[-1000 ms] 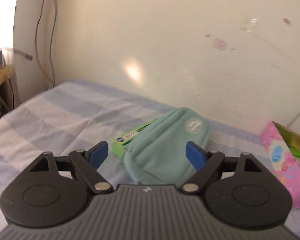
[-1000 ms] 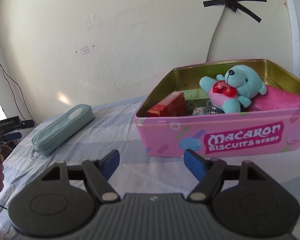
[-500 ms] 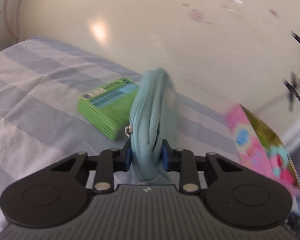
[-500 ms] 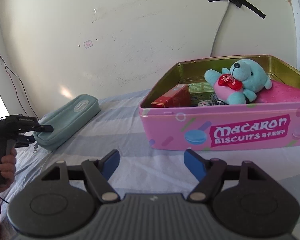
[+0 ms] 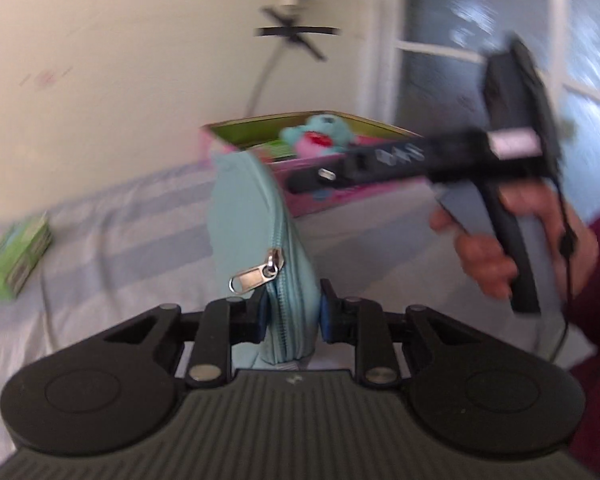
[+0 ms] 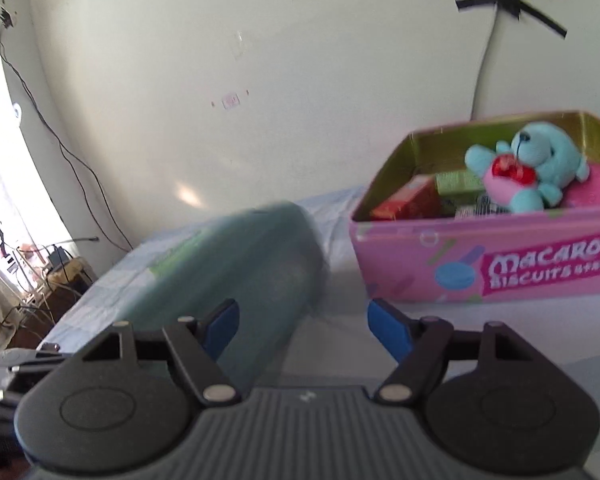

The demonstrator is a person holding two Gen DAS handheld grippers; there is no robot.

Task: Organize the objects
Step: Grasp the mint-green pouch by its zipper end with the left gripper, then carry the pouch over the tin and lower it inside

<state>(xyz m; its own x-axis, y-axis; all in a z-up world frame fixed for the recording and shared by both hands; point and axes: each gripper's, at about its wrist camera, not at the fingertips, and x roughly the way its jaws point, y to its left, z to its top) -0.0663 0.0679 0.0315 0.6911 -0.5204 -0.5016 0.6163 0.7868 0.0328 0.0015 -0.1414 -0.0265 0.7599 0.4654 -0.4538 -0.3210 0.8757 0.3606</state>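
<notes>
My left gripper (image 5: 292, 316) is shut on a light teal zip pouch (image 5: 256, 232), held off the striped bed with its zip pull (image 5: 256, 276) hanging to the left. The same pouch (image 6: 240, 264) appears blurred in the right wrist view, in the air just ahead and left of my right gripper (image 6: 302, 322), which stands open with nothing between its fingers. The pink Macaron biscuit tin (image 6: 488, 256) sits open at the right, holding a teal plush bear (image 6: 528, 168) and small boxes. In the left wrist view the tin (image 5: 320, 196) lies behind the pouch.
A green box (image 5: 18, 256) lies on the striped bedsheet (image 5: 120, 240) at the left. A hand (image 5: 496, 248) holding the other black gripper fills the right of the left wrist view. The cream wall (image 6: 260, 80) runs close behind the tin. A cluttered side table (image 6: 56, 272) stands far left.
My left gripper closed on the teal pouch, lifted it off the green box and swung it right toward the tin. The right gripper stayed nearly still and open.
</notes>
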